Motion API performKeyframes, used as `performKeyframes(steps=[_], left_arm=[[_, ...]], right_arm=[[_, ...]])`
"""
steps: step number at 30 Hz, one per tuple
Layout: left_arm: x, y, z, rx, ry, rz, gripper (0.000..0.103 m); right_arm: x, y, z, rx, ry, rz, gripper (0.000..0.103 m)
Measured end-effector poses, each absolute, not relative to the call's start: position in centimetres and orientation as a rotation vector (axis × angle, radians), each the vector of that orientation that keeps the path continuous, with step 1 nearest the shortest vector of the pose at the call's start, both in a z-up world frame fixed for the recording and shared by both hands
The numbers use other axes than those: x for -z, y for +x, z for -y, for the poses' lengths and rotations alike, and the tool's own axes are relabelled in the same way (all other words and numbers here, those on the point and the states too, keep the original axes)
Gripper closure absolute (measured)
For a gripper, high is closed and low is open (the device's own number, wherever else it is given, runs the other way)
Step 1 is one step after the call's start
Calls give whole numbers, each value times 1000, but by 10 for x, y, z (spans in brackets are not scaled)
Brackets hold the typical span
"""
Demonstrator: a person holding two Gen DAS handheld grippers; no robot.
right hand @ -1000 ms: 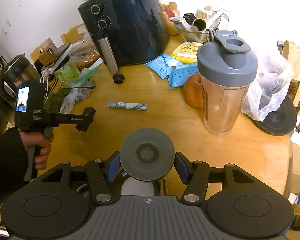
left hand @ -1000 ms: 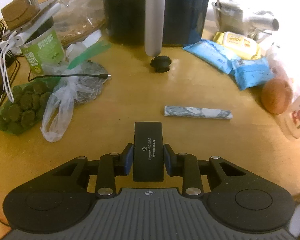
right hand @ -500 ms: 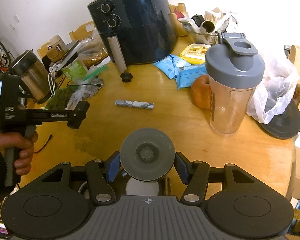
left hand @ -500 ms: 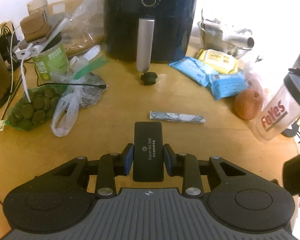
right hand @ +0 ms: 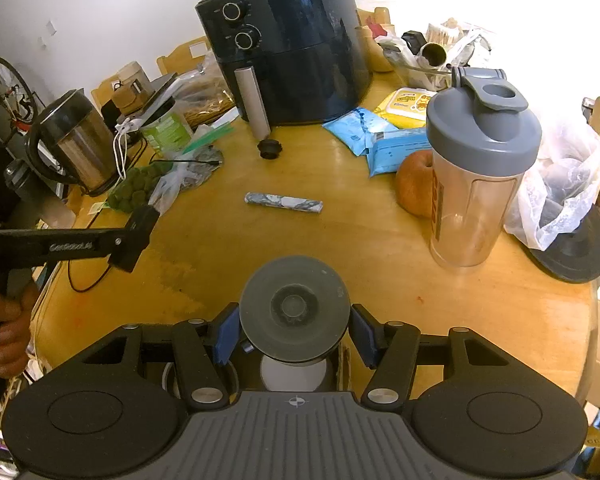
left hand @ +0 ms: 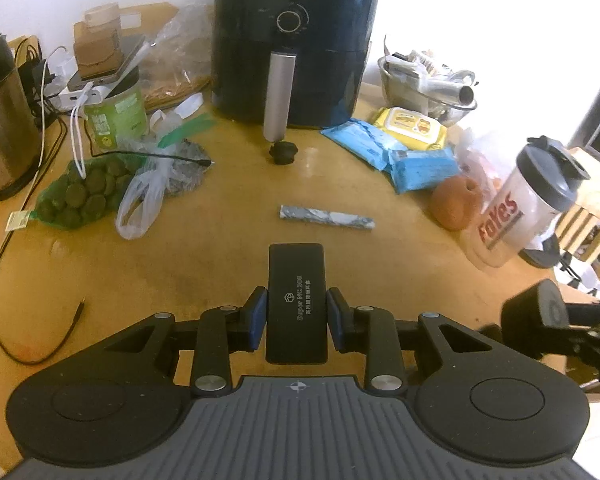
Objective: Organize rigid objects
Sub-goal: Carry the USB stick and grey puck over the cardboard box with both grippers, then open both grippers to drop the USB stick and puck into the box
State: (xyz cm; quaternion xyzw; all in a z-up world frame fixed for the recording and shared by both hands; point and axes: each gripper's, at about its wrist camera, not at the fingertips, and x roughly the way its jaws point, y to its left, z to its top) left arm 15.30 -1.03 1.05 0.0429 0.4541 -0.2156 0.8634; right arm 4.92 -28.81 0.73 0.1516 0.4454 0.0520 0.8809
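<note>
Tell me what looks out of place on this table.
A small black knob lies loose on the table below the air fryer's handle, attached to nothing. A marbled stick lies alone mid-table. A cable trails off the left edge.

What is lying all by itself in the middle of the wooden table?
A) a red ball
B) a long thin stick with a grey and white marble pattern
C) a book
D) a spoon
B: the long thin grey-and-white marbled stick lies flat on the bare round wooden table.

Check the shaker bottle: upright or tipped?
Upright. The shaker bottle stands on its base on the table, grey lid on top, beside the apple.
</note>
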Motion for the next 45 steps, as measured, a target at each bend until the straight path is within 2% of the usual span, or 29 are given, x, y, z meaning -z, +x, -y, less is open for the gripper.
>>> performKeyframes(steps=[25,26,29,45], left_arm=[[-11,76,10,496,-4,-1037,71],[-11,74,12,497,-3,-1031,69],[-16,66,15,460,17,-1005,48],[-10,19,7,327,37,-1016,46]], right_arm=[[-10,27,286,-170,303,-923,42],[-10,26,286,-171,302,-922,42],[-11,24,288,-172,300,-919,42],[-4,12,289,-211,283,-936,42]])
